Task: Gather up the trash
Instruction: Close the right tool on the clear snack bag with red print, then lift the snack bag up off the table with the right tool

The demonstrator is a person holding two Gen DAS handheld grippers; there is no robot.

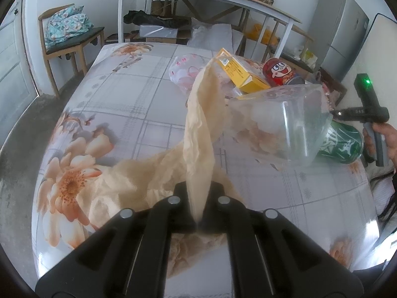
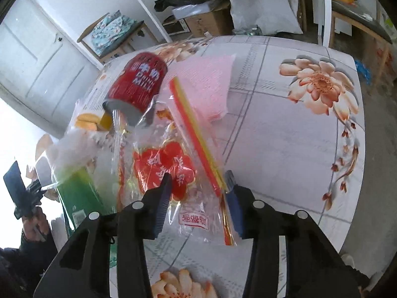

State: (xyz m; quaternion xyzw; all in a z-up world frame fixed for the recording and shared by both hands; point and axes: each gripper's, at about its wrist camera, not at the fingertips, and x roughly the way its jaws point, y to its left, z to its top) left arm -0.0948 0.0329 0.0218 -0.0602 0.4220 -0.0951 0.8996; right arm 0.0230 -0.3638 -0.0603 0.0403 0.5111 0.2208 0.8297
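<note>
My left gripper [image 1: 198, 219] is shut on the edge of a beige plastic bag [image 1: 198, 134], which is pulled up from the floral table [image 1: 124, 104]. Beyond it lie a clear plastic cup [image 1: 285, 124], a green can [image 1: 340, 144], a yellow box [image 1: 238, 72], a red can [image 1: 278, 72] and a pink-printed bag [image 1: 186, 72]. My right gripper [image 2: 198, 181] is open, its jaws on either side of a clear zip bag with a red flower print [image 2: 168, 168]. The red can [image 2: 139, 87] and the green can [image 2: 79, 193] lie to its left.
A pink sheet [image 2: 208, 84] lies behind the zip bag. A chair with a cushion [image 1: 69, 32] stands at the far left, a white-framed desk [image 1: 198, 0] behind the table and a grey fridge [image 1: 340, 32] at the right. The right gripper's handle [image 1: 369, 104] shows at the right.
</note>
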